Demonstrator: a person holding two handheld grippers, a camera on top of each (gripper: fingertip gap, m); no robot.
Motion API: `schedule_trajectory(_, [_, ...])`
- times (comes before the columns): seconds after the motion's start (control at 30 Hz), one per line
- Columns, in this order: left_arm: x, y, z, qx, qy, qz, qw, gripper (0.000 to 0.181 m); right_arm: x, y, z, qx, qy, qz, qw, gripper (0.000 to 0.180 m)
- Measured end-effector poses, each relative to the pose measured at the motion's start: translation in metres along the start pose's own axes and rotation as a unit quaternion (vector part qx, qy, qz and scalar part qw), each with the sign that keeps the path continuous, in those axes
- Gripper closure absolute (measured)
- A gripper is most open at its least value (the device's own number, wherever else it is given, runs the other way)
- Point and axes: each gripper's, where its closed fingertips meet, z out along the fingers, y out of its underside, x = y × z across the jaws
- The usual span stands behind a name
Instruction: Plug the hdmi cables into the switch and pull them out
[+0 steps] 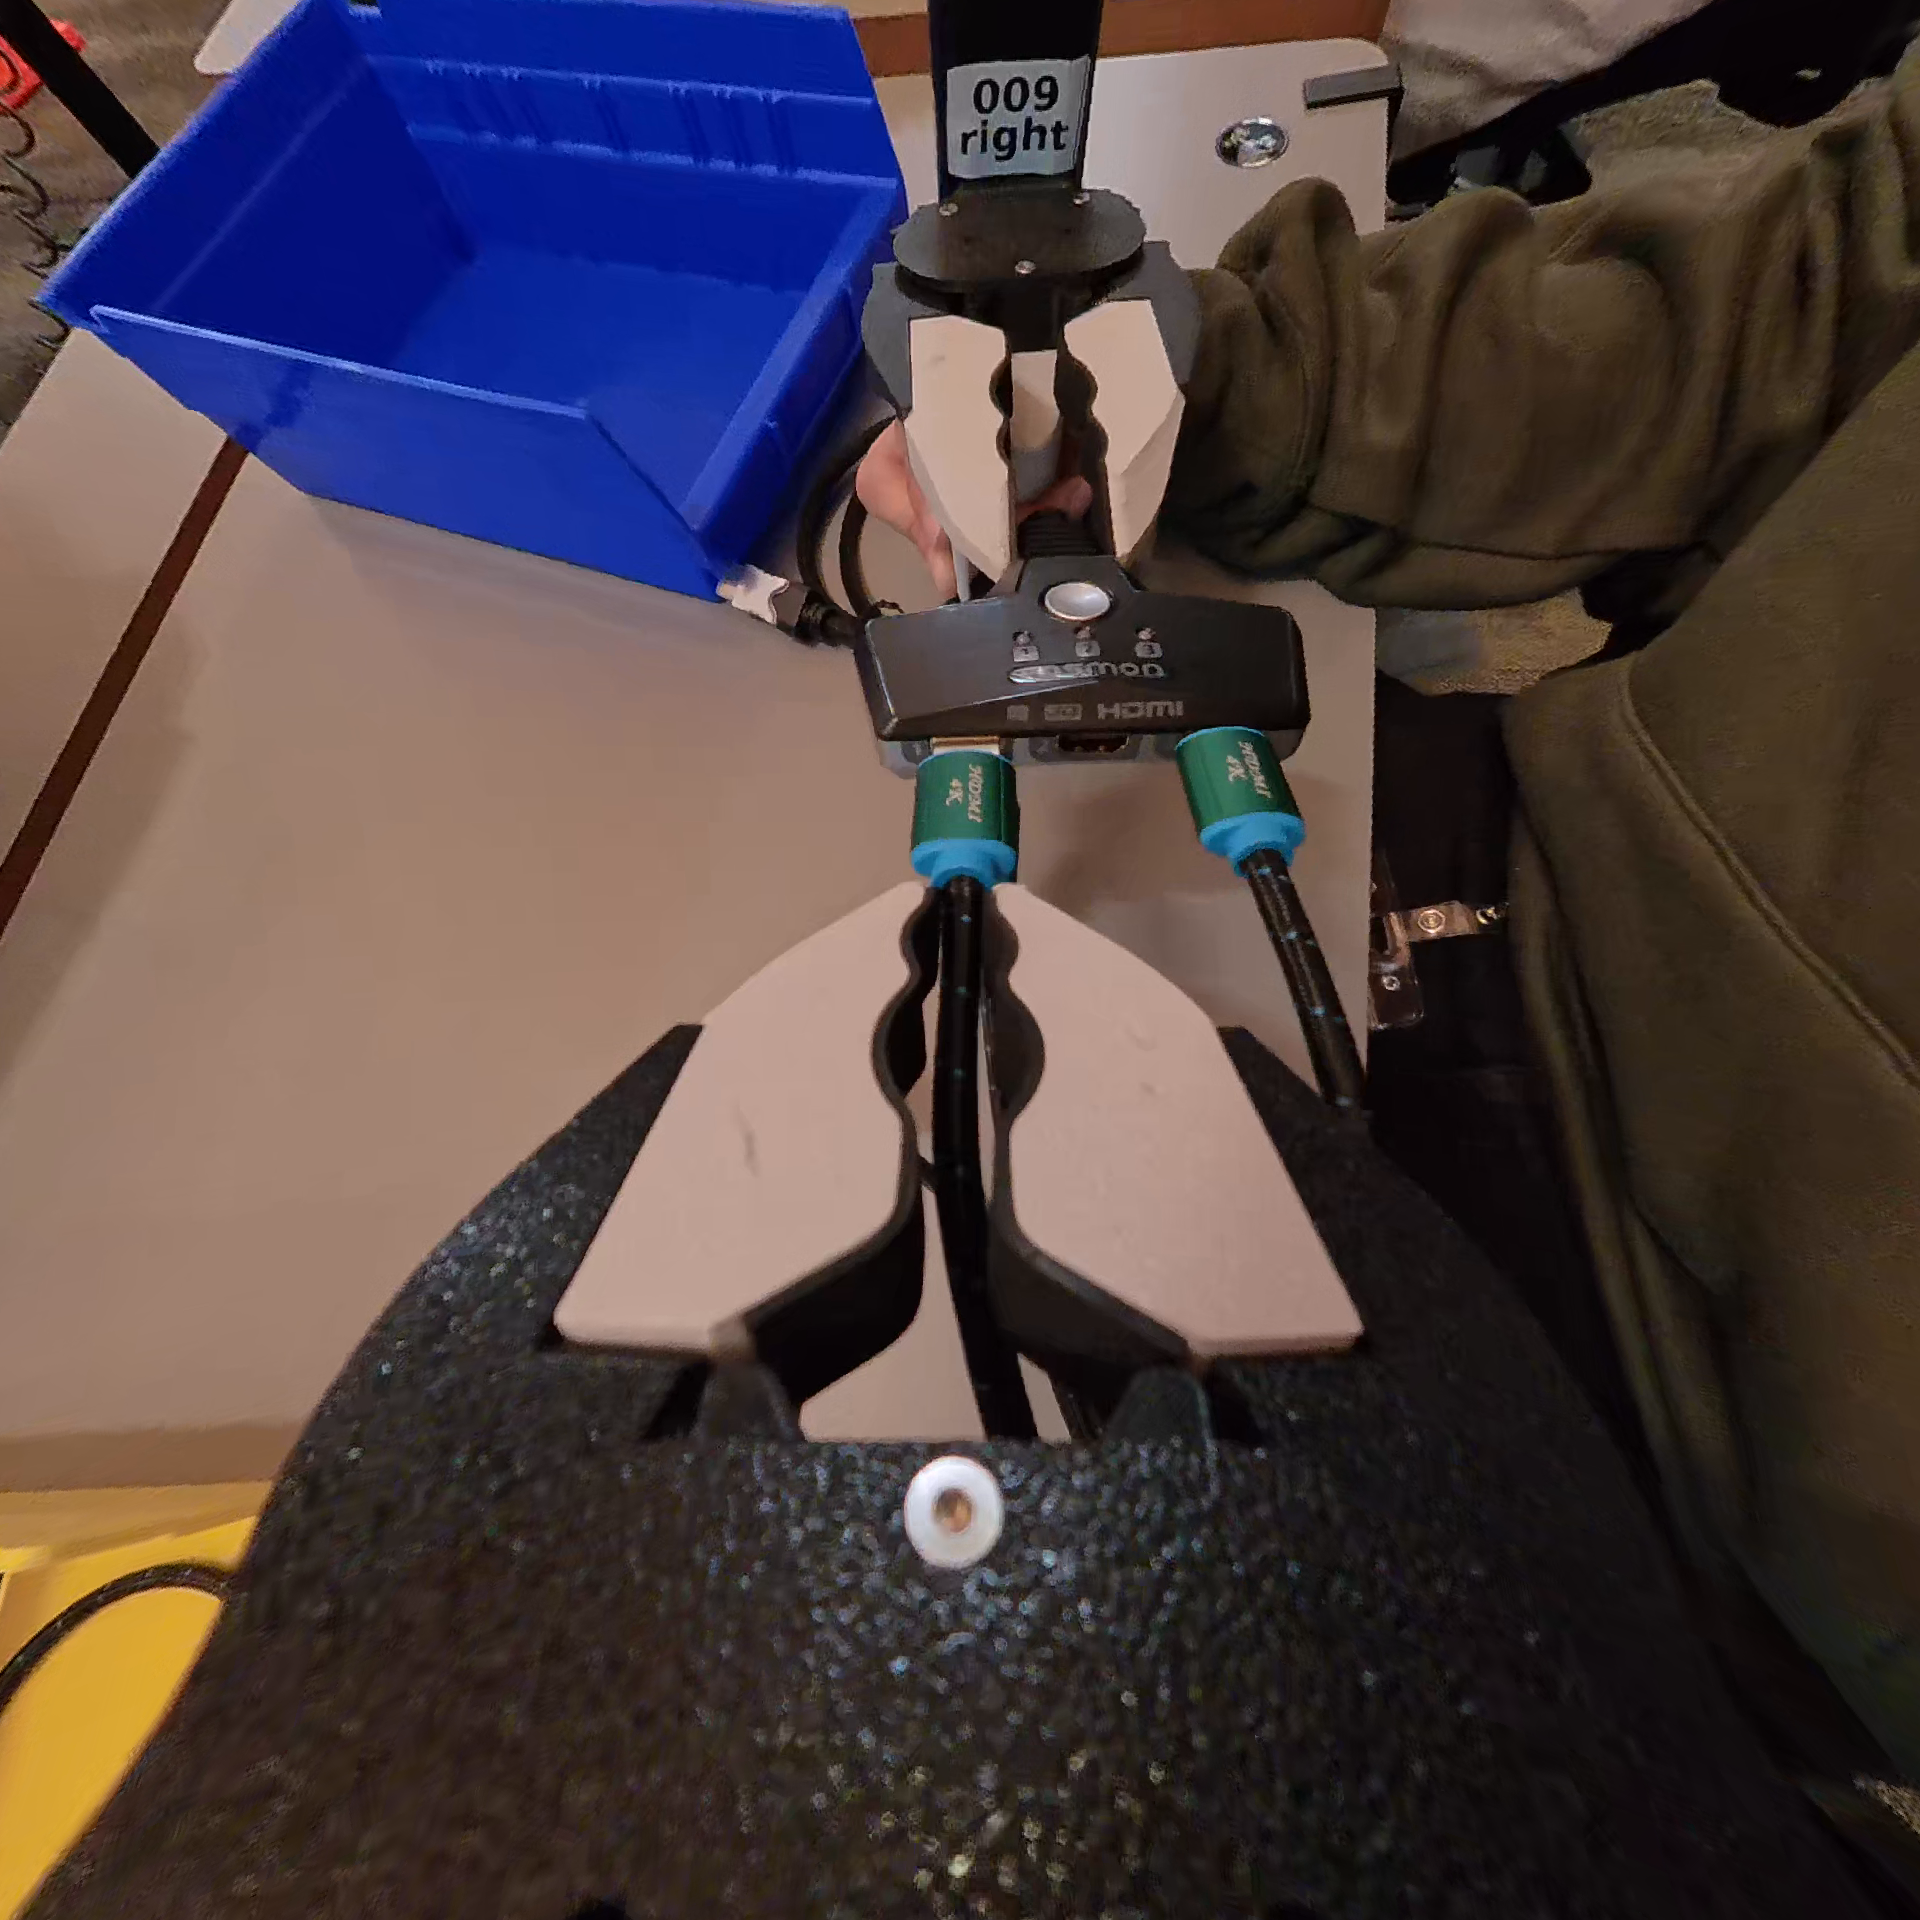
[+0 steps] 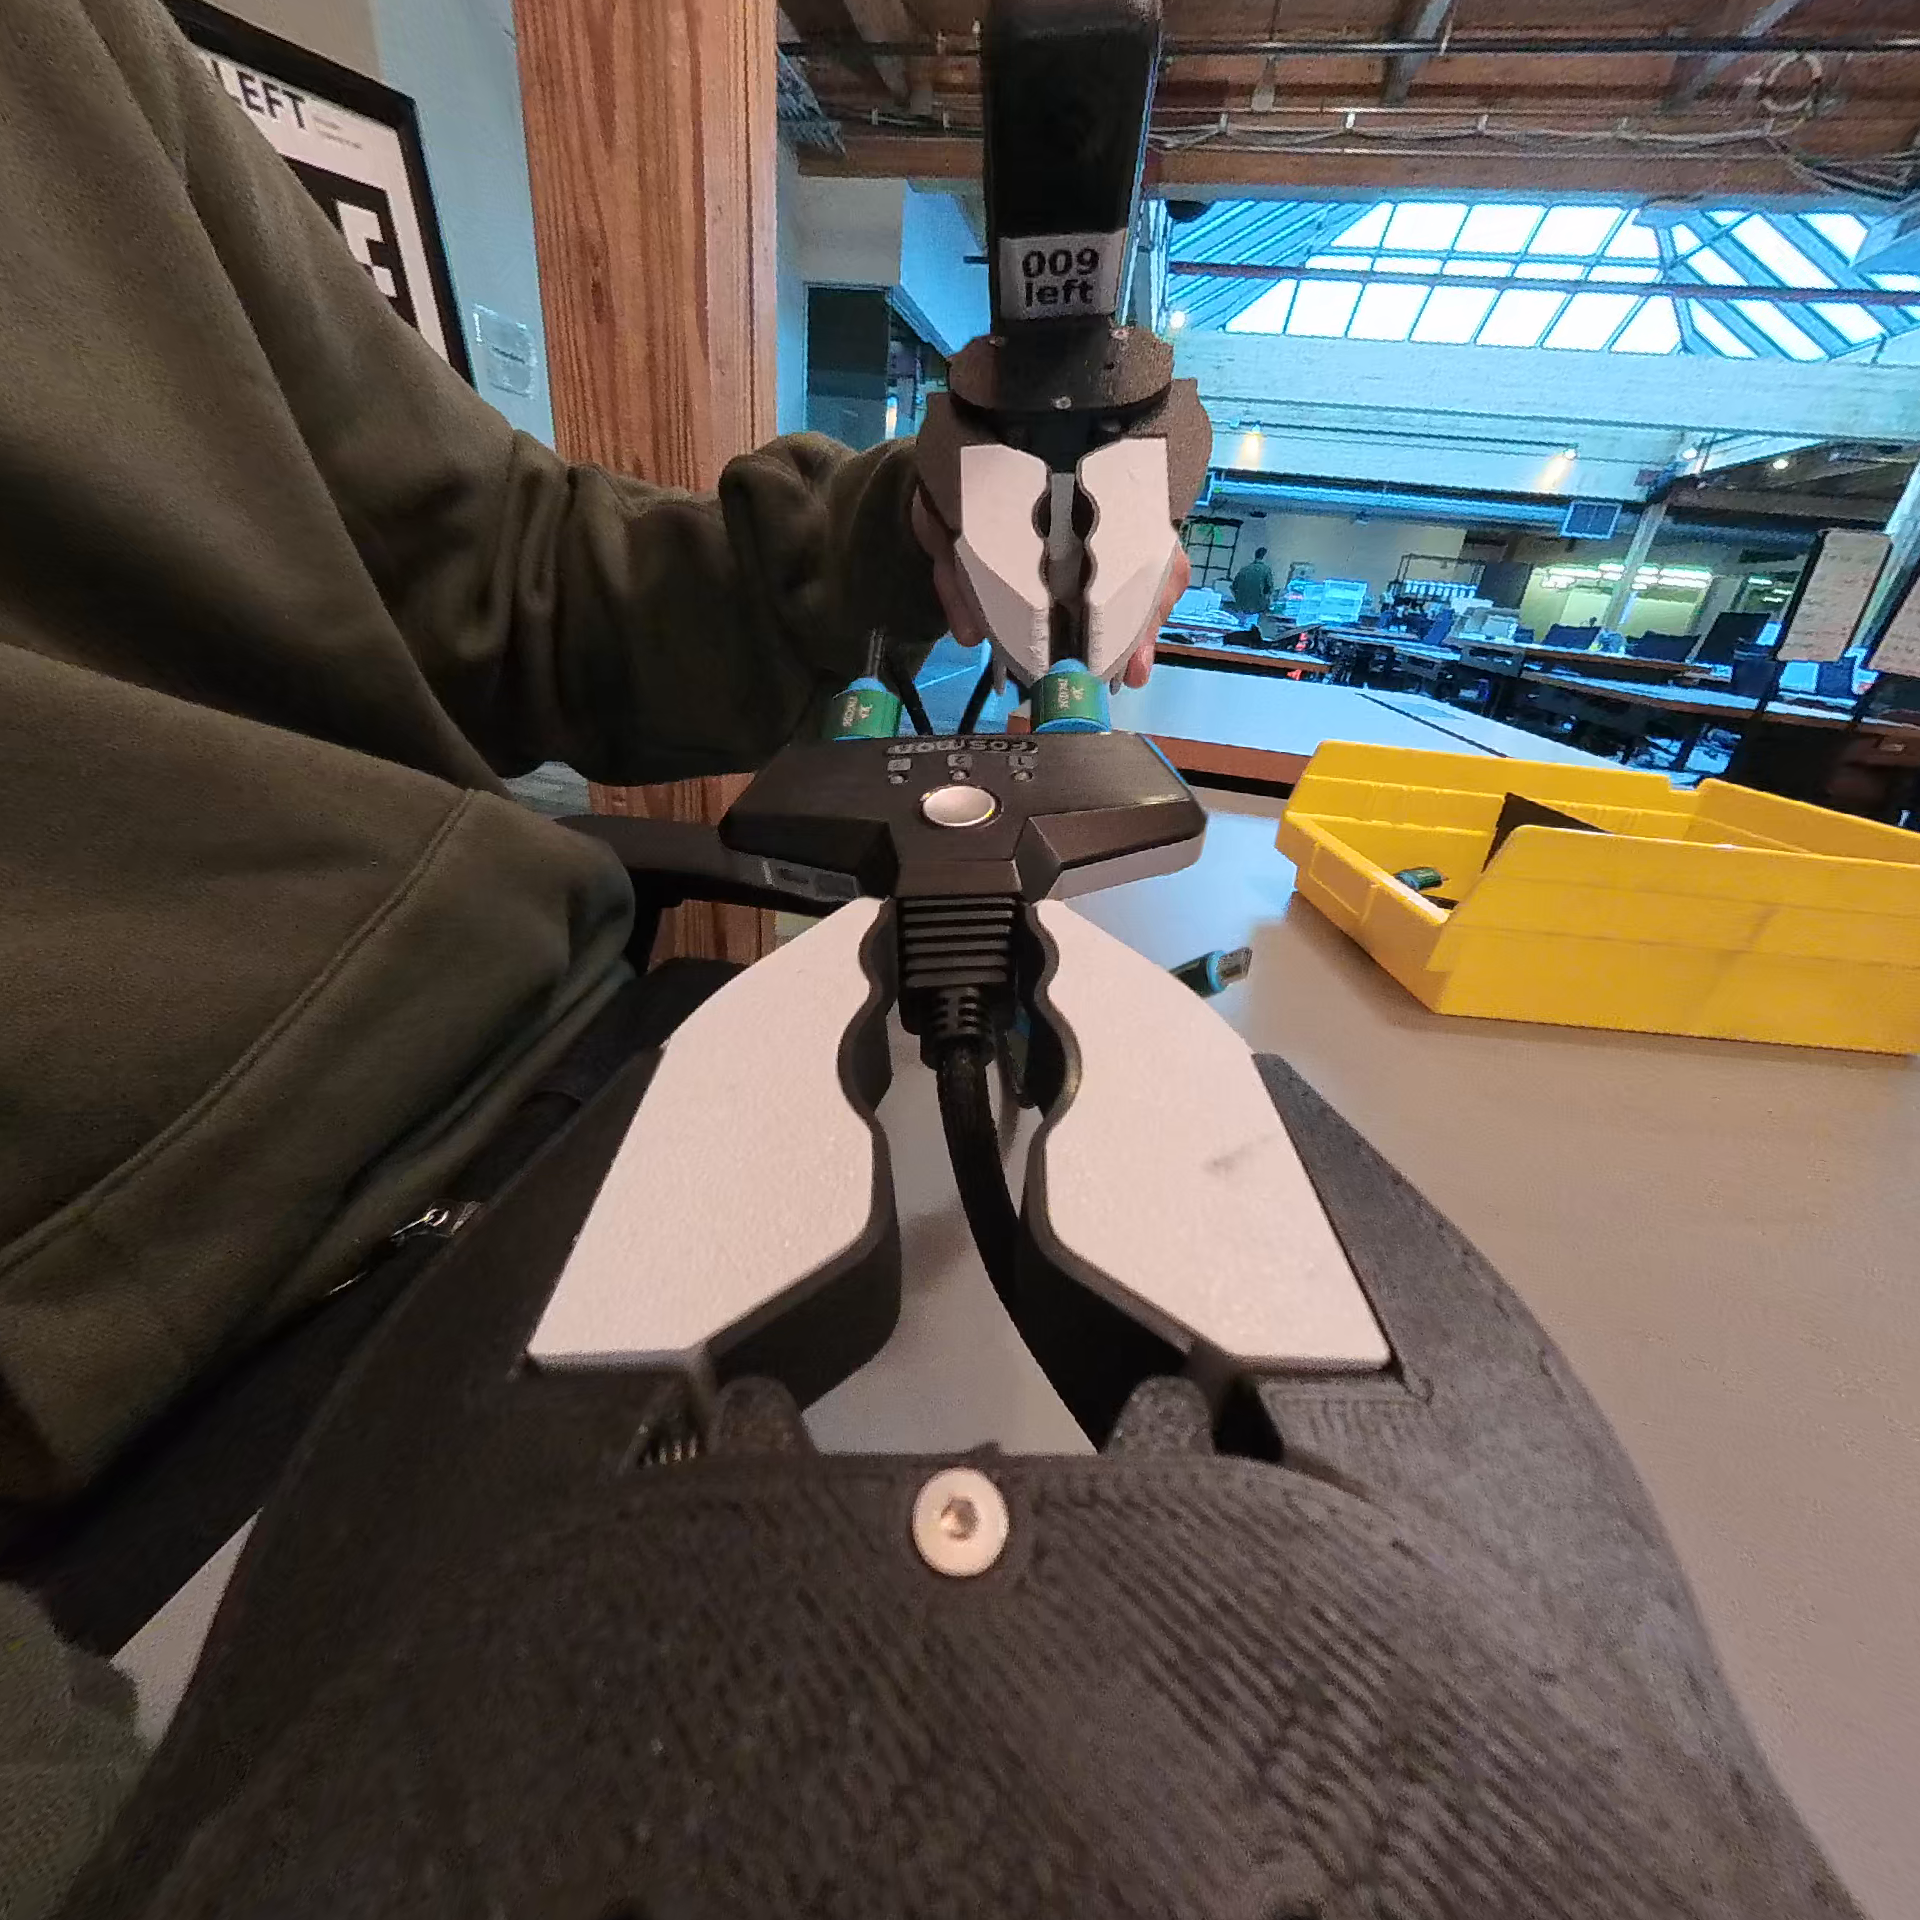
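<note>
Two green-shelled HDMI plugs sit at the black HDMI switch (image 1: 1086,665): the right-hand plug (image 1: 1238,795) looks seated, while the left-hand plug (image 1: 961,805) shows bare metal at its tip, only partly in its port, and the middle port is empty. The left tool (image 1: 961,904) is clamped on the braided cable (image 1: 958,997) just behind that plug's blue collar, not on the shell. The right tool (image 2: 956,935) is clamped on the switch's ribbed strain relief (image 2: 956,940), holding it above the tabletop (image 1: 416,831). Gripping the flexible cable is the main risk, I judge: a push could buckle it and cock the plug in the port; a pull could strain the collar or slip along the braid. Any sideways force could also twist the switch about its narrow held neck, loosening the seated plug.
</note>
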Motion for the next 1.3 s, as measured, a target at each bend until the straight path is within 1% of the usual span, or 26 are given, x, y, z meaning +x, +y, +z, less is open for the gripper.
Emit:
schedule_trajectory(0.03, [-0.0009, -0.0002, 0.0002, 0.003, -0.001, -0.003, 1.0, 0.175, 0.0009, -0.0002, -0.0001, 0.001, 0.003, 0.001, 1.0, 0.158])
schedule_trajectory(0.17, [-0.0016, -0.0001, 0.0001, 0.009, 0.004, -0.008, 1.0, 0.174, 0.0022, -0.0004, -0.0001, 0.001, 0.008, -0.004, 1.0, 0.158])
schedule_trajectory(0.33, [-0.0065, 0.0034, 0.0034, -0.003, -0.016, 0.002, 1.0, 0.174, 0.0057, -0.0006, -0.0004, 0.003, 0.015, 0.003, 1.0, 0.158])
schedule_trajectory(0.5, [-0.0057, 0.0054, 0.0055, 0.046, 0.027, -0.043, 0.998, 0.174, 0.0046, 0.0012, 0.0013, -0.004, 0.008, 0.005, 1.0, 0.158])
schedule_trajectory(0.67, [-0.0047, 0.0041, 0.0076, 0.066, 0.041, -0.06, 0.995, 0.174, 0.005, 0.0019, 0.0019, -0.007, 0.008, 0.006, 1.0, 0.158])
schedule_trajectory(0.8, [-0.0041, 0.0063, 0.0075, 0.056, 0.034, -0.054, 0.996, 0.174, 0.0051, 0.0039, 0.0033, -0.014, 0.009, 0.004, 1.0, 0.158])
schedule_trajectory(1.1, [-0.0021, 0.0063, 0.0066, 0.064, 0.013, -0.062, 0.996, 0.174, 0.0053, 0.0044, 0.0038, -0.016, 0.01, 0.004, 1.0, 0.158])
schedule_trajectory(1.2, [-0.003, 0.004, 0.0054, 0.073, -0.013, -0.034, 0.997, 0.174, 0.0056, 0.0036, 0.0035, -0.013, 0.013, 0.0, 1.0, 0.158])
schedule_trajectory(1.3, [-0.0047, 0.0035, 0.0033, 0.058, -0.039, -0.004, 0.998, 0.172, 0.0066, 0.0034, 0.0045, -0.011, 0.017, -0.009, 1.0, 0.158])
